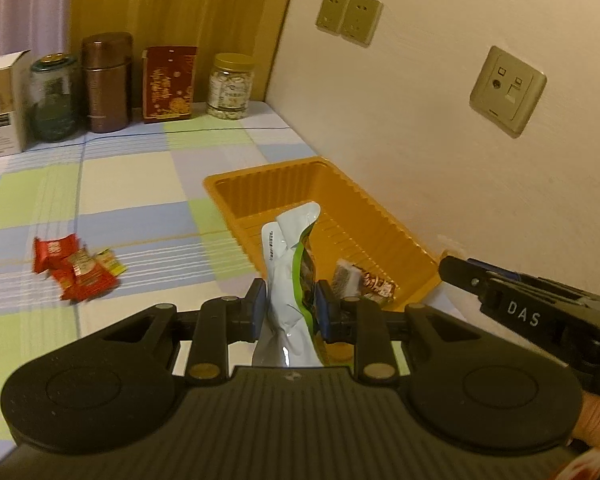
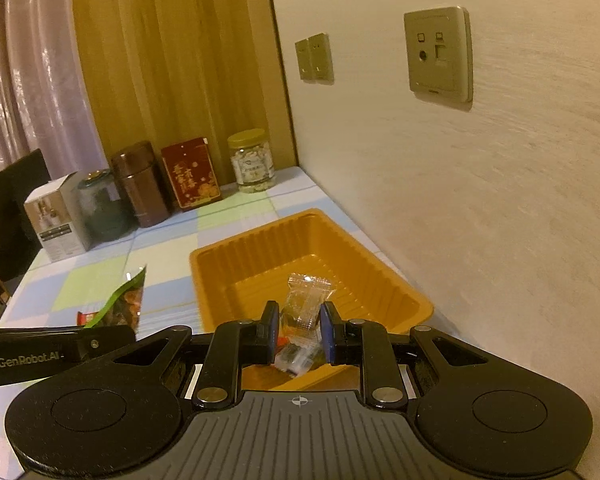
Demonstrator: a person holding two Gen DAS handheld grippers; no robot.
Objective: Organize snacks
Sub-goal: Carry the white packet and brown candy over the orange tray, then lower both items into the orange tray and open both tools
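Left tongs (image 1: pixel 291 306) grip a white-and-green pouch (image 1: pixel 290 276) upright between the pads, just short of the orange tray (image 1: pixel 260 178). Right tongs (image 2: pixel 299 330) pinch a clear-wrapped sweet (image 2: pixel 305 300) over the tray's near end. One wrapped snack (image 1: pixel 364 280) already lies inside; red packets (image 1: pixel 74 266) remain loose on the bench (image 1: pixel 140 184), well apart from the tray. Step judged: carrying both items to the tray. Next move calls for holding each load above the tray floor, then parting the pads, the pouch needing more travel past the rim.

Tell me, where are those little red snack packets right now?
In the left wrist view, the red snack packets lie heaped on the checked tablecloth, left of the orange tray.
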